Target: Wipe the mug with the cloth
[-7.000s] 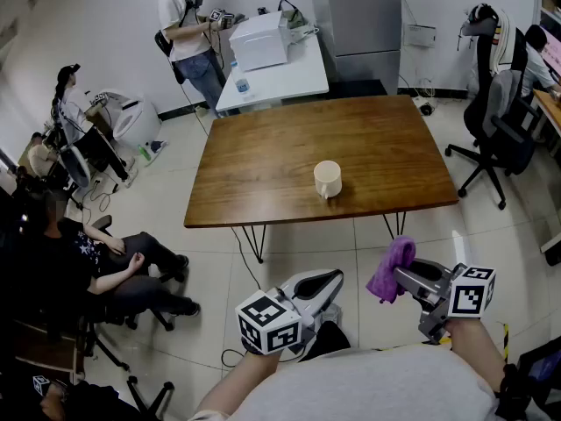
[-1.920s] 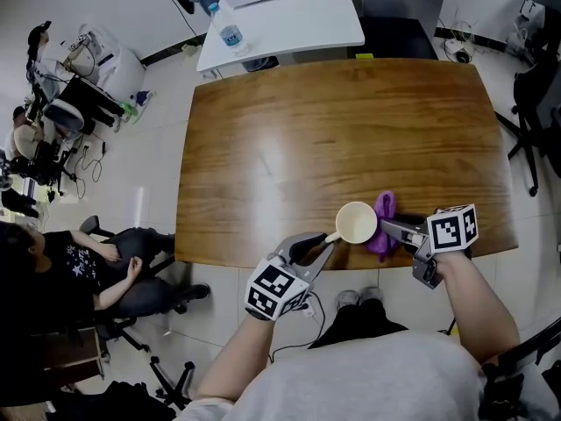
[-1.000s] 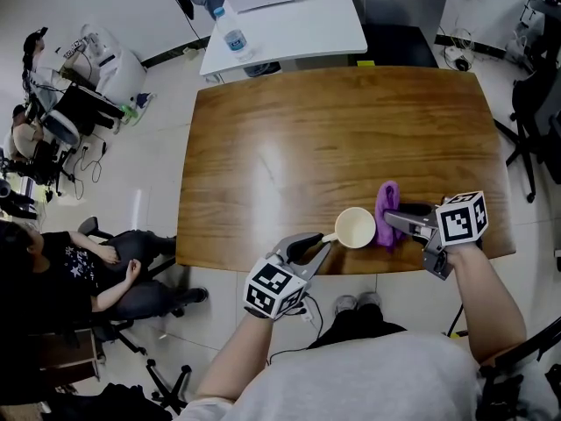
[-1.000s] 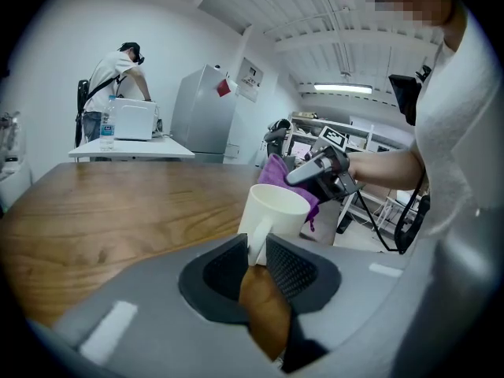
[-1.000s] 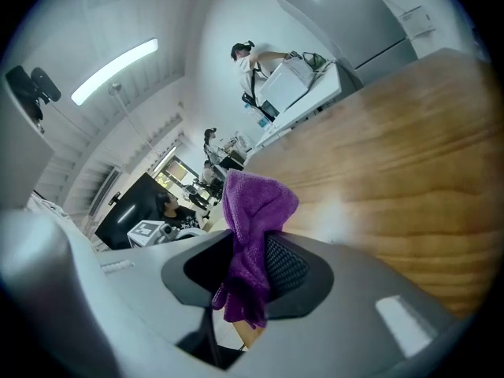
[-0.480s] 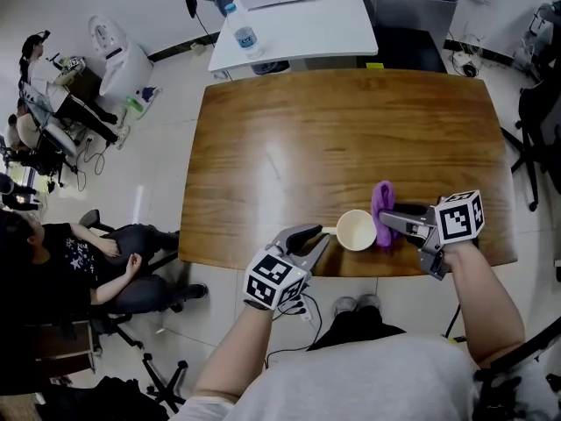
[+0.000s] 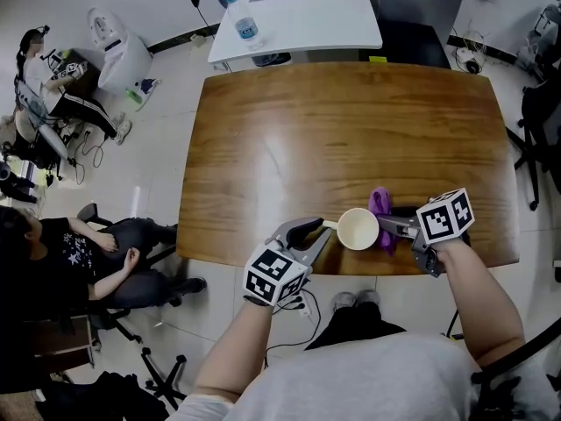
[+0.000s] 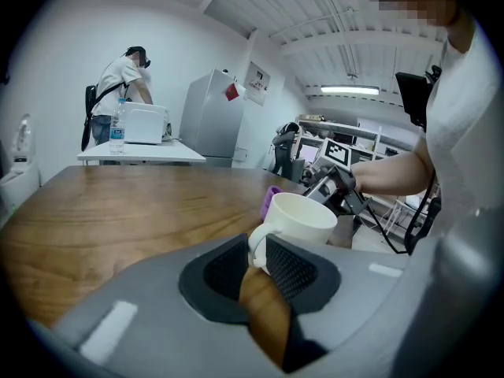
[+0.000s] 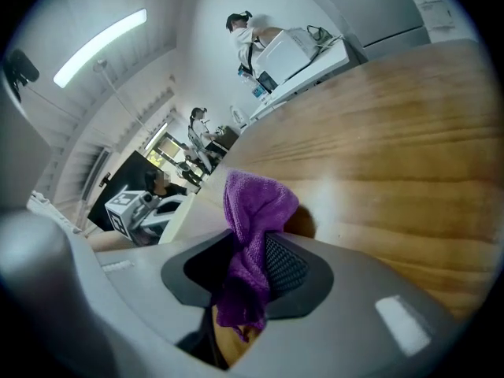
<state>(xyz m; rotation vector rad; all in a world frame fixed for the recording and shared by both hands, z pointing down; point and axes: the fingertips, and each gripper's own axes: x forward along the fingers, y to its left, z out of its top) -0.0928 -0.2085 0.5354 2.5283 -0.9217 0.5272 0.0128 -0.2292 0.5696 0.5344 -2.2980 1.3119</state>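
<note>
A cream mug stands upright near the front edge of the wooden table. My left gripper is shut on its handle, with the mug's body just beyond the jaws. My right gripper is shut on a purple cloth, which it holds against the mug's right side. In the right gripper view the cloth sticks up from between the jaws, and the mug's pale wall shows to its left.
A white table with a water bottle stands beyond the wooden table. People sit at the left. Office chairs are at the right. The table's front edge runs just under both grippers.
The mug and both grippers stay near the front edge. The right gripper has come in closer to the mug, and the cloth sits a little lower against its right side.
</note>
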